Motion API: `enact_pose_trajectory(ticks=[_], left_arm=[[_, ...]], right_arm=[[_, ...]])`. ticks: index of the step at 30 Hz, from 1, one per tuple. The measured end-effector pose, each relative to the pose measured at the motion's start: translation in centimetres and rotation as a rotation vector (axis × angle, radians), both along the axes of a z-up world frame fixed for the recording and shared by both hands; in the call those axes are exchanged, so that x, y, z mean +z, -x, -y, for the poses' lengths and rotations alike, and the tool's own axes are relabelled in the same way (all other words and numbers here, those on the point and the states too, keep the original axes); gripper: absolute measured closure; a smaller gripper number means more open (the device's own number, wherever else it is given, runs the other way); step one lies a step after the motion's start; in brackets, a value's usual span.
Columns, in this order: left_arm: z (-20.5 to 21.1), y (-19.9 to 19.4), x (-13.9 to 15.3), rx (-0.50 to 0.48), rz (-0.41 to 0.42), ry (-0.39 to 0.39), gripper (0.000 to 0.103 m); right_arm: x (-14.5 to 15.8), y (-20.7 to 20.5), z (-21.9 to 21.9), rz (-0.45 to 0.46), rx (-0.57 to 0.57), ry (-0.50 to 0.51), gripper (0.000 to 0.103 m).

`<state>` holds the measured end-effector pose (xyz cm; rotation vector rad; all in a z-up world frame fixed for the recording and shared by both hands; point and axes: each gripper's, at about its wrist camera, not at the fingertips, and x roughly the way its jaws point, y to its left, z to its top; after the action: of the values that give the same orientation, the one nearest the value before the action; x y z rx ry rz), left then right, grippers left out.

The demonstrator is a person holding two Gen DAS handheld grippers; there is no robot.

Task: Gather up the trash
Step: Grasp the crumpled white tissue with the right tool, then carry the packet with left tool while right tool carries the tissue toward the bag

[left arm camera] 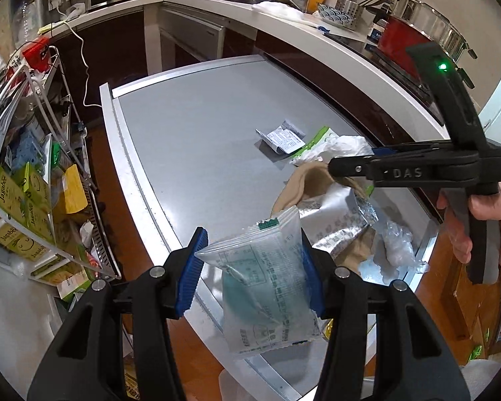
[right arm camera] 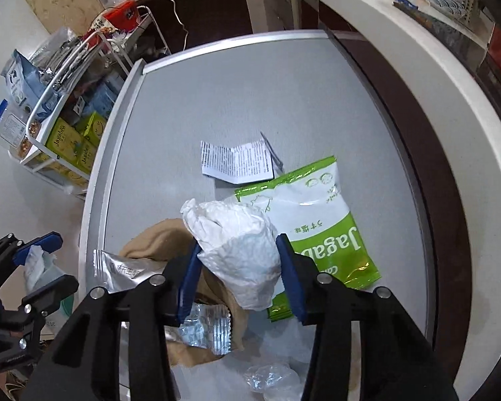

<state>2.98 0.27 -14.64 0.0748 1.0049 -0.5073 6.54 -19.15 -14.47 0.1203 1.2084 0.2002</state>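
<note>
We are working over the grey metal-edged table. Lower centre, our right gripper is clamping a crumpled white tissue; our left gripper is pinching 1 clear printed sachet. Lift both straight up, keeping the squeeze firm.
</note>
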Motion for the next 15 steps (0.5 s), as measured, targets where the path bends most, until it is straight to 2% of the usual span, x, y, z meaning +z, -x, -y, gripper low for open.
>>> enact_pose_trajectory(ticks=[15], left_arm=[[-0.2,0.1,1.6,0.018,0.028,0.025,0.05]], right_arm=[[3.7,1.9,3.1,0.074,-0.061,-0.063,0.06]])
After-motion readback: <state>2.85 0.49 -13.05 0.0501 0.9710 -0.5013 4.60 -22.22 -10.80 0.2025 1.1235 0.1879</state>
